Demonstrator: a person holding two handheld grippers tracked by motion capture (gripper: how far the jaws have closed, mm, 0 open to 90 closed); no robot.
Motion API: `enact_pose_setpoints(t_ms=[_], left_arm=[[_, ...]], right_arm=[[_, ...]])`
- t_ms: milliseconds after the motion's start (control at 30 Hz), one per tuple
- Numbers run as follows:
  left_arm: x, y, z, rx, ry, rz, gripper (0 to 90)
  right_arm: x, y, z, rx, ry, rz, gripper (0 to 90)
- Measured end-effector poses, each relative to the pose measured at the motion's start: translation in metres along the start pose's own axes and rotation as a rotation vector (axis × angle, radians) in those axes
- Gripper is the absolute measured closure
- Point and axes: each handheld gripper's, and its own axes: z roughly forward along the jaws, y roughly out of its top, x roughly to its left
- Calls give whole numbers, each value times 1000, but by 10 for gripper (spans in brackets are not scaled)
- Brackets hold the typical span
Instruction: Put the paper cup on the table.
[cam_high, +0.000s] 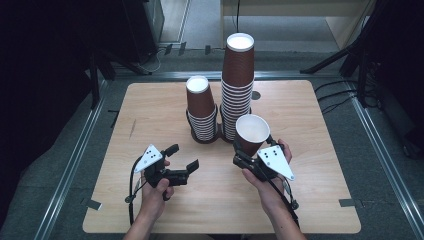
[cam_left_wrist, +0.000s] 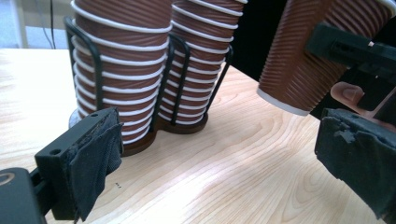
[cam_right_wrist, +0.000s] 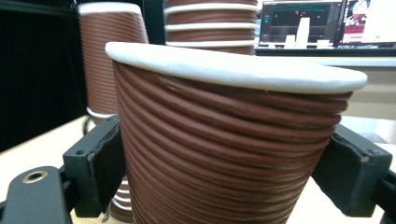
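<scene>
Two stacks of upside-down brown ribbed paper cups stand in a black wire holder (cam_high: 191, 131) at the table's middle back: a short stack (cam_high: 201, 107) on the left and a tall stack (cam_high: 237, 80) on the right. My right gripper (cam_high: 248, 156) is shut on a single brown cup (cam_high: 252, 129), mouth up and tilted, just in front of the tall stack. Its jaws press the cup's ribbed wall (cam_right_wrist: 224, 154) from both sides. My left gripper (cam_high: 182, 157) is open with nothing between its jaws, low over the table in front of the short stack (cam_left_wrist: 121, 74). The held cup (cam_left_wrist: 303, 60) hangs to its right.
The wooden table (cam_high: 165, 210) has bare surface in front and to both sides of the holder. Dark stand legs (cam_high: 340, 55) and cables lie on the floor beyond the far edge. A lit monitor (cam_right_wrist: 301, 21) glows behind the stacks.
</scene>
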Motion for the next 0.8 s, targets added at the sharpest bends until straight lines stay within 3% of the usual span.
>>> enact_pose_setpoints(t_ms=[200, 333, 467, 567, 800], left_arm=[[9, -4, -14, -9, 51, 7, 15], [17, -9, -28, -10, 107, 17, 15], [28, -17, -39, -2, 149, -1, 15], [39, -23, -47, 10, 187, -9, 15], [49, -34, -61, 40, 241, -6, 15]], right_arm=[[-22, -9, -1, 38, -39, -23, 128], [-39, -12, -7, 22, -35, -20, 127], [-52, -16, -13, 7, -34, -10, 126], [-61, -23, -13, 20, -64, 9, 126], [-78, -26, -12, 35, -111, 18, 125]])
